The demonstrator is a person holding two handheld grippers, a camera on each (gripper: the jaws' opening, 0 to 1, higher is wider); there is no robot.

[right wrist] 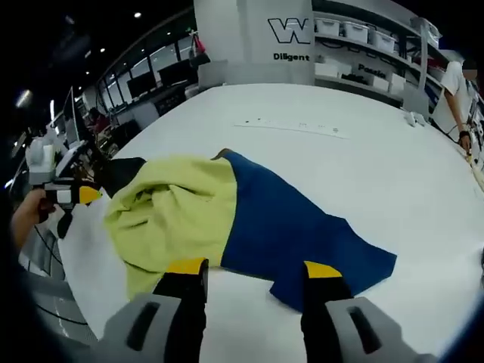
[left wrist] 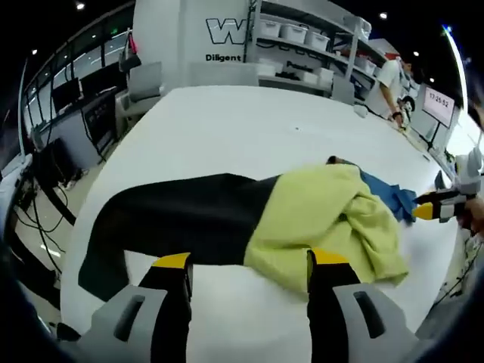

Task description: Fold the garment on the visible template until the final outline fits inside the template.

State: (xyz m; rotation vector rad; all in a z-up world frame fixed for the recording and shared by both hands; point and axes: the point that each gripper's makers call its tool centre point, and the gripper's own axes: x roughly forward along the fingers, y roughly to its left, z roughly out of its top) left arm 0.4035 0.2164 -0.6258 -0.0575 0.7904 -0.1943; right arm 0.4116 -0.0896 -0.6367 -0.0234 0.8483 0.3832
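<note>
Left gripper view: left gripper (left wrist: 249,265) gapes wide over the colour-block garment (left wrist: 302,219), mid-frame on the white table (left wrist: 227,128); right gripper (right wrist: 253,271) wide too.

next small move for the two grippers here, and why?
Probably lower both grippers onto the garment's near edge and pinch it. The left gripper and right gripper both stand open at that edge, holding nothing. The garment is unfolded on the white table: black panel one side, blue panel the other, yellow middle bunched up.
</note>
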